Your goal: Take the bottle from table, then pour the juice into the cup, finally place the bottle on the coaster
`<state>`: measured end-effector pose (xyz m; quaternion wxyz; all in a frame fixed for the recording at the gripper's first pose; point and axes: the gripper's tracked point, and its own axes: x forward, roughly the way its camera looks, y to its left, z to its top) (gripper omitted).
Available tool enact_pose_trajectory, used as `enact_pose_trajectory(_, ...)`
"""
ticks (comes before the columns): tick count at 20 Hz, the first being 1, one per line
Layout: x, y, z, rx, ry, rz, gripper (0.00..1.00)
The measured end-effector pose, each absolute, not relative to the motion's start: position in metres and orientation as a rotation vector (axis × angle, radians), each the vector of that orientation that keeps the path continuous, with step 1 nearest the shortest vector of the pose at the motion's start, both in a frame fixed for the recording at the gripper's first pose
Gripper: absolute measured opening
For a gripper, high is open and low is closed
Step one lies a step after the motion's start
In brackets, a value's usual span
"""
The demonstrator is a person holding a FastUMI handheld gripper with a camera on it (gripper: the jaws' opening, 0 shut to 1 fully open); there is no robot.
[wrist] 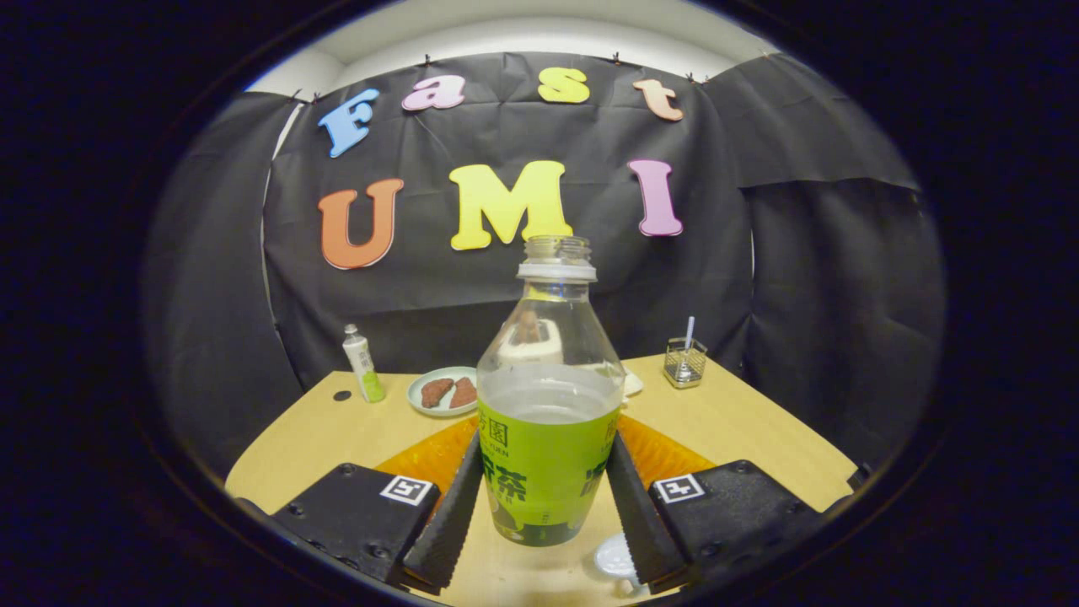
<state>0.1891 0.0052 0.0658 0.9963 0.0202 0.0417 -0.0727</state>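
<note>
Tongs seemingly snug on bottle

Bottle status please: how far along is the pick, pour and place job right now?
Done: the tool has its ribbed fingers pressed on both sides of the bottle, which is uncapped, upright and part full. In hand: the pick; I cannot tell whether it is off the table. Left: the pour into a cup, partly visible through the bottle, and setting it on the coaster, not clearly identifiable.
</note>
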Motion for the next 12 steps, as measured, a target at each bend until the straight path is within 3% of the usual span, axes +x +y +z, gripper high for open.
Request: enact_pose_trajectory(12,0.270,-0.015,0.004,0.004,0.013,-0.274,0.82)
